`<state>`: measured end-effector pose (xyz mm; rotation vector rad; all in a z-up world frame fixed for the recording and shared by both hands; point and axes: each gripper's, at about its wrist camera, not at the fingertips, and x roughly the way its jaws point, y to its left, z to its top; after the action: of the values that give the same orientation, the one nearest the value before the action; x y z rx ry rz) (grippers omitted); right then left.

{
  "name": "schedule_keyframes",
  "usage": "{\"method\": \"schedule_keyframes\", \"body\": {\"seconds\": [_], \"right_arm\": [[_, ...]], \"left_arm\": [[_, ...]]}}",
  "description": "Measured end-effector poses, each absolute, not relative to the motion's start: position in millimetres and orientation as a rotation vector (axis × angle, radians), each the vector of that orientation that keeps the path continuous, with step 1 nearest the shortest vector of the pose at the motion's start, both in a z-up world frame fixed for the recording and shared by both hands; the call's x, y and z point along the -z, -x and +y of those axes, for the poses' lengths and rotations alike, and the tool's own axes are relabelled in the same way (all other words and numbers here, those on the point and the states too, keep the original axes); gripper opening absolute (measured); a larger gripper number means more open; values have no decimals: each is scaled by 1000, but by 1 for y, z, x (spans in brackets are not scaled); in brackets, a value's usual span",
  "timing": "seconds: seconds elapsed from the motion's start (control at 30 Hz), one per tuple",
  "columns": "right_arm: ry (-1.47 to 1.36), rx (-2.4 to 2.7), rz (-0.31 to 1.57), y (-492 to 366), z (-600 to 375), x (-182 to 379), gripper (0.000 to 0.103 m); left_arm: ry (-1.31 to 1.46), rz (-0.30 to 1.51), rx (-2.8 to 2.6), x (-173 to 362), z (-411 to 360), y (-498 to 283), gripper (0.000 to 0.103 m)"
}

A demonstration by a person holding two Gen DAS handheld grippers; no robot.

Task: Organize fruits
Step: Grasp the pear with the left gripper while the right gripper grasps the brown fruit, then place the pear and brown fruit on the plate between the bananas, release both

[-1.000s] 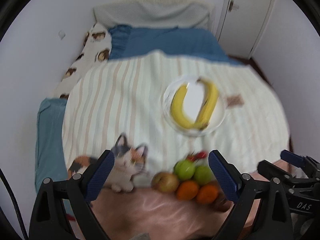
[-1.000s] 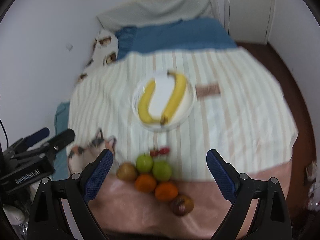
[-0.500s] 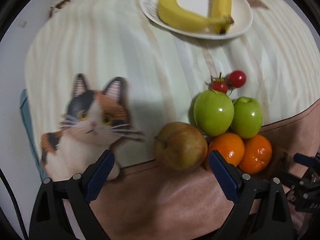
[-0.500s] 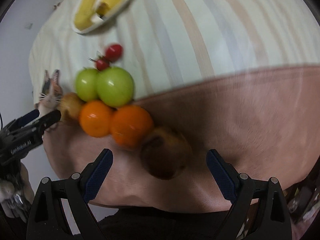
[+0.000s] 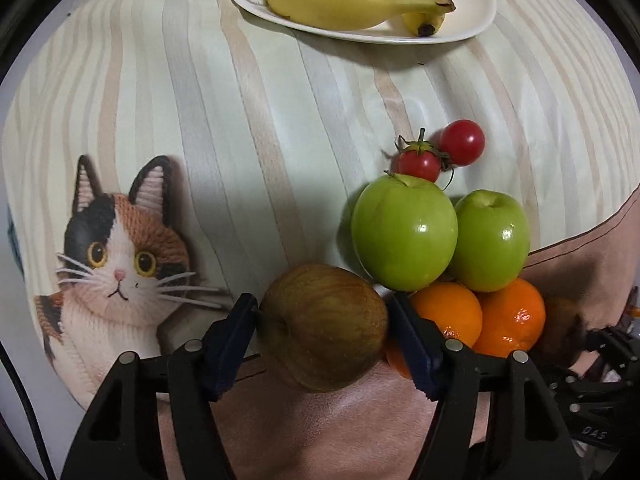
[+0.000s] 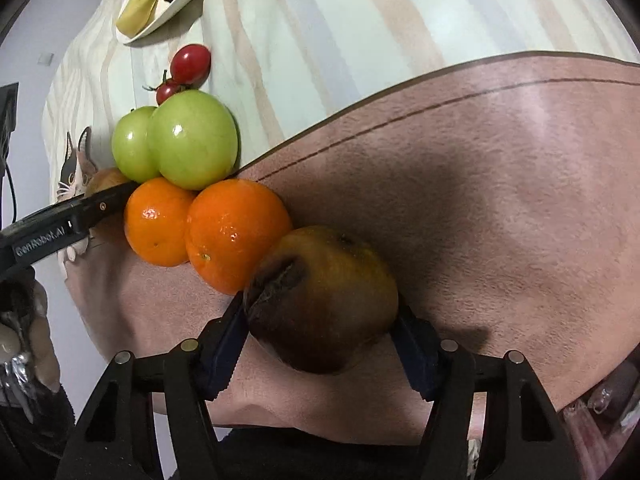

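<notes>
My left gripper (image 5: pixel 324 312) is shut on a brownish apple (image 5: pixel 324 328) at the left end of a fruit pile. My right gripper (image 6: pixel 320 312) is shut on a dark bruised apple (image 6: pixel 324 300) at the pile's right end. Between them lie two oranges (image 5: pixel 508 316) (image 6: pixel 236 236) and two green apples (image 5: pixel 404 232) (image 6: pixel 192 140). Two cherry tomatoes (image 5: pixel 460 142) (image 6: pixel 190 64) sit just beyond the green apples. A white plate (image 5: pixel 468 20) with two bananas (image 5: pixel 328 0) lies farther back; it also shows in the right wrist view (image 6: pixel 176 4).
The fruit rests on a bed cover with pale stripes (image 5: pixel 240 120), a printed cat (image 5: pixel 120 256) at the left and a pink-brown band (image 6: pixel 480 200) along the near edge. The left gripper's body (image 6: pixel 60 228) reaches in from the left in the right wrist view.
Both grippers have moved down and in to the fruit pile and closed, the left on the brownish apple and the right on the bruised apple.
</notes>
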<state>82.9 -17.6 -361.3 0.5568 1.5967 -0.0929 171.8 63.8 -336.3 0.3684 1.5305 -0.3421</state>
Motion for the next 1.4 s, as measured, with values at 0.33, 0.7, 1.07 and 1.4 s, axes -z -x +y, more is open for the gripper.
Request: {"method": "schedule_keyframes", "body": {"seconds": [0.33, 0.7, 1.07, 1.4], "right_arm": [[-457, 148, 1571, -74, -38, 340, 70], [-459, 177, 1570, -93, -49, 358, 71], [-404, 190, 1544, -83, -29, 352, 70], [-397, 139, 1427, -80, -34, 303, 70]], "left_arm": [[-372, 1524, 267, 321, 118, -131, 66], [-393, 1569, 238, 368, 103, -126, 69], [-339, 1502, 193, 344, 113, -132, 66], [-302, 1434, 243, 277, 93, -136, 66]]}}
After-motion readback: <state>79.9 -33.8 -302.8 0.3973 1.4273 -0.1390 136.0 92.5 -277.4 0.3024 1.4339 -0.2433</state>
